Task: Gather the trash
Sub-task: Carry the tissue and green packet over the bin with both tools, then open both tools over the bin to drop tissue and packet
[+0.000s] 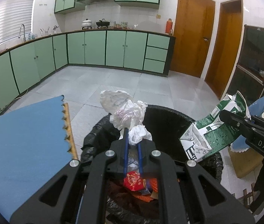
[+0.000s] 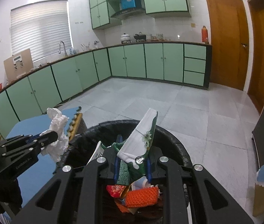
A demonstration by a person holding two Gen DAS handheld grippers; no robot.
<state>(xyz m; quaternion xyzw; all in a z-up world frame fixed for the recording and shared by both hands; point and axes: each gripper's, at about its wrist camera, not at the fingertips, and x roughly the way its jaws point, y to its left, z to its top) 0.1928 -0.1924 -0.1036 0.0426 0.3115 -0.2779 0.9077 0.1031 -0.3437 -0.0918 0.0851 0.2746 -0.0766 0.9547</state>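
My left gripper (image 1: 132,140) is shut on a crumpled white tissue (image 1: 124,110), held just above the near left rim of the black bin (image 1: 169,112). From the right wrist view the same left gripper (image 2: 51,136) and tissue (image 2: 59,130) hang over the bin's left rim (image 2: 124,124). My right gripper (image 2: 133,160) is shut on a crushed green and white carton (image 2: 143,140), directly over the bin's opening. In the left wrist view that carton (image 1: 212,130) and the right gripper (image 1: 227,117) come in from the right. Red and orange wrappers (image 2: 132,196) lie inside the bin.
A blue foam mat (image 1: 25,140) with a toothed edge lies left of the bin. Green kitchen cabinets (image 1: 113,48) line the far walls, and wooden doors (image 1: 193,37) stand at the right. A dark cabinet (image 1: 253,59) is at the far right. Grey floor tiles (image 2: 169,102) stretch beyond the bin.
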